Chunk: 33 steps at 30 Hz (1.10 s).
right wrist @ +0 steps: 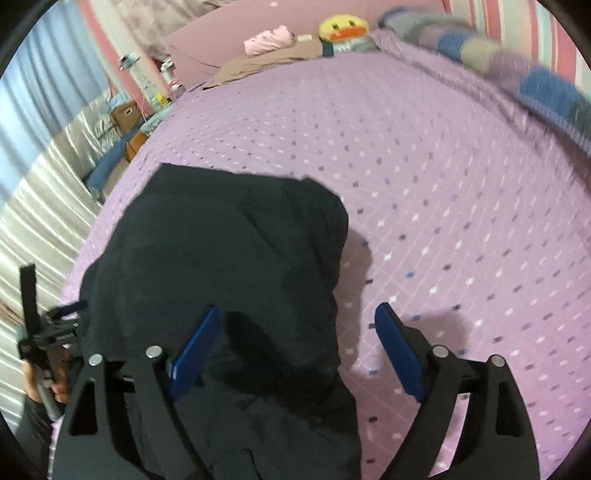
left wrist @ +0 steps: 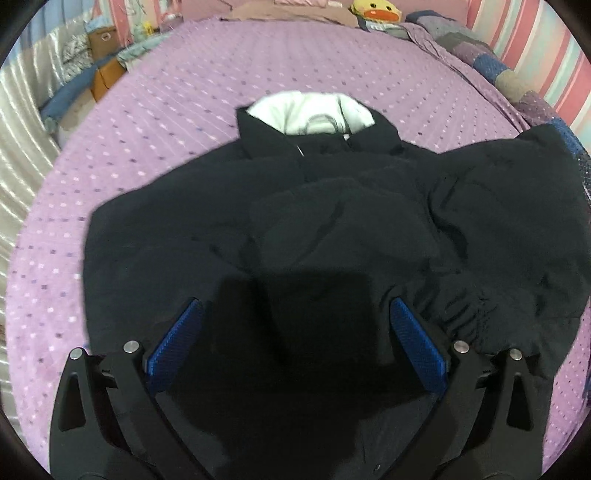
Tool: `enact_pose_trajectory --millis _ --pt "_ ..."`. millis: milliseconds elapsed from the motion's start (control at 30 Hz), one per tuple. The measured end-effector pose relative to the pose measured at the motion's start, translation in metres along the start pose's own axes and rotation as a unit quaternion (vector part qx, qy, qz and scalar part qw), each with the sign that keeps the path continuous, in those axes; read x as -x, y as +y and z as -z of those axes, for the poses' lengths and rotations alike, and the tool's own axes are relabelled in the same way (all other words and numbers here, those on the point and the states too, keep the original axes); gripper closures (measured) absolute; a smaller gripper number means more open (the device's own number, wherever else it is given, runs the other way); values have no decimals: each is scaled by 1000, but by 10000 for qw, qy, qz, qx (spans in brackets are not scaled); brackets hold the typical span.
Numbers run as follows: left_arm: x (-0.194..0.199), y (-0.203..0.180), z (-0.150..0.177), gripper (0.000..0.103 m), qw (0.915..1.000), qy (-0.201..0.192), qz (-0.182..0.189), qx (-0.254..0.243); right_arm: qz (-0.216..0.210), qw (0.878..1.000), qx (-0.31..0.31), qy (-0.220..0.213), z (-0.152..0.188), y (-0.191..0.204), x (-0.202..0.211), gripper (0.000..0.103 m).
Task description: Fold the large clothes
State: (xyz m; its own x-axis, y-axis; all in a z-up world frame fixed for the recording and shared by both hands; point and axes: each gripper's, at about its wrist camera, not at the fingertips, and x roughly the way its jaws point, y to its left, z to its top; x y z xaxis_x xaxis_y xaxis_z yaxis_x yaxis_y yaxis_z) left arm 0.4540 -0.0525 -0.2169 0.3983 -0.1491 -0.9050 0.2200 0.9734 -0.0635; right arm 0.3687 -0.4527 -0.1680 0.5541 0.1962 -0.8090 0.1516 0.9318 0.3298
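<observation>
Large black padded jacket with white-lined hood [left wrist: 332, 229] spread on purple dotted bedspread [left wrist: 166, 122], hood end pointing toward the pillows, probably laid out like this so the sleeves and sides can be folded inward. One sleeve seemingly already turned in across the body, gathered elastic cuff [left wrist: 461, 317] lying just beside the right blue pad of the left claw [left wrist: 295, 347]. Left claw wide open above the hem end of the jacket, holding nothing; contact with the fabric impossible to tell. Right claw [right wrist: 295, 347] also wide open, empty, straddling the jacket's right edge [right wrist: 221, 258]: left pad over black fabric, right pad over bare bedspread, likely lined up to pinch that edge for the next fold. Yellow duck plush toy [right wrist: 343, 26] far off at the head of the bed, well apart.
</observation>
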Motion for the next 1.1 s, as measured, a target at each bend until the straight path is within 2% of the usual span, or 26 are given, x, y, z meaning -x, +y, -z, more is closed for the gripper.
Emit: enact_pose_trajectory --millis 133,200,233,267,300,333,367,400,433,467,500,600,667,733,800,833,933,1033,1100 --pt "-21 -2 1 3 9997 120 214 30 -525 9980 -318 118 6 -15 -38 17" --pt "-24 -5 3 14 9994 53 338 -31 -583 9980 -233 82 10 -12 -49 24" --pt "-26 -7 2 26 9989 58 458 -73 -515 9985 -164 119 11 -8 -54 43" --pt "-27 -8 1 32 9989 58 460 -85 -334 9993 -55 182 11 -2 -59 60" --pt "-26 -10 1 36 9990 33 442 -98 -155 9996 79 206 10 7 -63 64" --pt "-26 -12 -1 47 9991 -11 395 -121 -60 9996 174 214 8 12 -65 70" --pt "-24 -13 -2 60 9994 -39 334 -113 88 9994 281 192 6 20 -65 74" --pt "-21 -13 -4 69 9995 -69 307 -86 210 9990 355 149 3 27 -63 79" --pt "-14 -13 -6 87 9993 -118 362 -43 295 9987 400 103 0 33 -60 80" --pt "-8 -12 -7 90 9991 -135 403 -15 361 9984 442 55 -3 38 -57 83" --pt "-2 -12 -7 91 9992 -176 371 -17 427 9980 473 -15 -6 44 -52 85" --pt "26 -6 -4 92 9987 -463 -125 -187 433 9979 467 -155 -11 57 -39 90" --pt "51 10 -1 92 9967 -689 -400 -169 391 9973 534 -327 -11 72 -29 91" --pt "78 38 10 91 9953 -844 -479 -29 251 9969 616 -413 -8 91 -24 91" --pt "94 60 21 91 9938 -918 -628 61 177 9958 797 -420 -4 113 -29 91" --pt "100 72 30 91 9917 -960 -851 57 155 9947 949 -366 -1 129 -37 93" --pt "96 101 57 91 9913 -746 -1072 172 274 9900 1367 -223 14 166 -56 93" --pt "76 120 76 89 9934 -500 -973 352 654 9836 1673 -174 23 183 -68 91" --pt "70 124 81 86 9940 -480 -872 446 747 9810 1782 -181 24 185 -65 84"
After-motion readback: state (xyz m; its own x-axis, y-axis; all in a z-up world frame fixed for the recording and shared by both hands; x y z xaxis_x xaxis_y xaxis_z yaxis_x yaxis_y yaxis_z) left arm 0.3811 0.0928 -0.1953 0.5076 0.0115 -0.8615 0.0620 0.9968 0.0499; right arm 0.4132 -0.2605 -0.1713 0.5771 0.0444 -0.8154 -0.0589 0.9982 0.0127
